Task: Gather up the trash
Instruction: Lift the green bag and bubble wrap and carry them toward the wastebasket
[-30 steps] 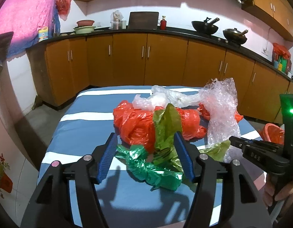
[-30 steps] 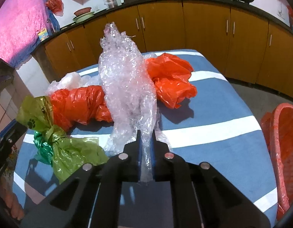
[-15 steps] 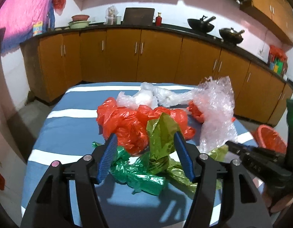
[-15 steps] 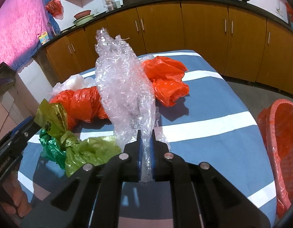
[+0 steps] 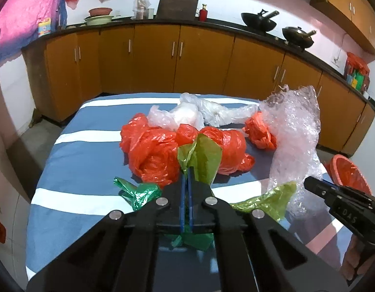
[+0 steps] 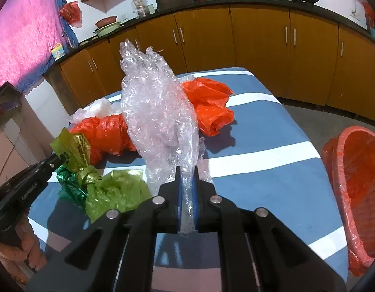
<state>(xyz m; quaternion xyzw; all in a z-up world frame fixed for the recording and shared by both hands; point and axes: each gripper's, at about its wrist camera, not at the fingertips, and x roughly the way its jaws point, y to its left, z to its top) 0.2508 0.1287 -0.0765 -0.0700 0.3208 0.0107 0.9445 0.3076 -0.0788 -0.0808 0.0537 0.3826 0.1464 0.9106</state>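
My left gripper is shut on a crumpled yellow-green plastic bag, which sticks up past the fingertips; its darker green tail trails on the cloth. The right wrist view shows that left gripper pinching the same bag at the left. My right gripper is shut on a tall sheet of bubble wrap, held upright above the table. In the left wrist view, the right gripper and bubble wrap stand at the right.
Orange plastic bags and clear white bags lie mid-table on the blue-and-white striped cloth. An orange basket sits off the table's right edge. Brown cabinets line the far wall.
The left gripper's jaws have come together on the yellow-green bag that stood between them. The right gripper keeps its hold on the bubble wrap and has barely moved.
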